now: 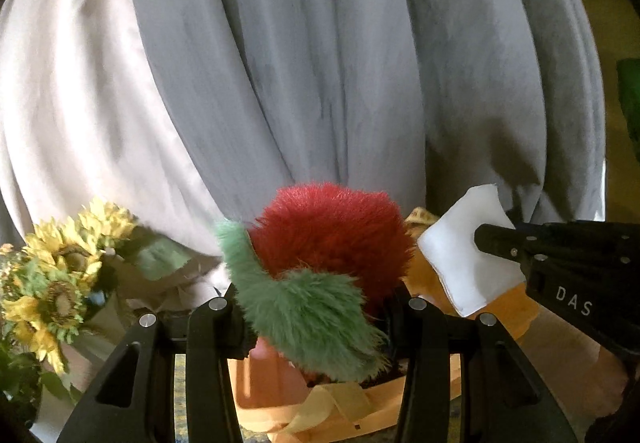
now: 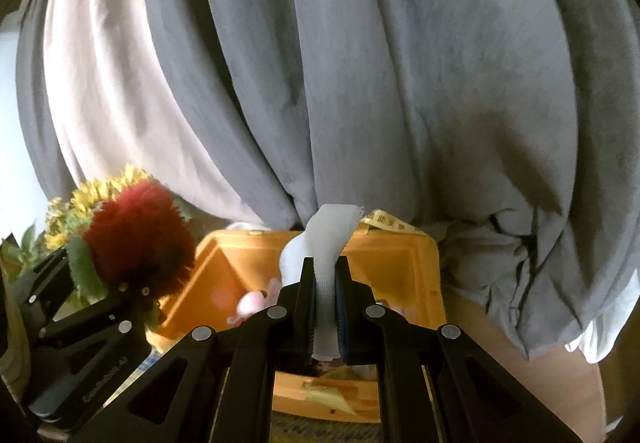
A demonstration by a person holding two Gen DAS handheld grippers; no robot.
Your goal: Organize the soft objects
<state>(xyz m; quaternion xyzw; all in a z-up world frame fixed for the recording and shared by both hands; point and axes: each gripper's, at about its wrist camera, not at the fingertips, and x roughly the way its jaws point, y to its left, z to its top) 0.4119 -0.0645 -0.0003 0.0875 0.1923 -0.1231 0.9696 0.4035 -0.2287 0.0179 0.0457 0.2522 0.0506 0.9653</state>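
Observation:
My left gripper [image 1: 320, 303] is shut on a fluffy red plush with green leaves [image 1: 328, 239], a strawberry-like toy, held above an orange box [image 1: 260, 375]. The plush also shows in the right wrist view [image 2: 136, 239], at the left in the left gripper [image 2: 120, 283]. My right gripper [image 2: 325, 271] is shut on a folded white cloth [image 2: 324, 243] that stands up between the jaws over the orange box [image 2: 396, 263]. The white cloth [image 1: 468, 247] and right gripper [image 1: 480, 235] show at the right of the left wrist view. A pink soft item [image 2: 250, 303] lies inside the box.
Grey and white curtains [image 1: 300, 63] hang close behind. A bunch of artificial sunflowers [image 1: 60, 263] stands at the left. A yellow ribbon [image 1: 320, 407] lies on the box's near edge. A green object [image 1: 632, 103] is at the far right.

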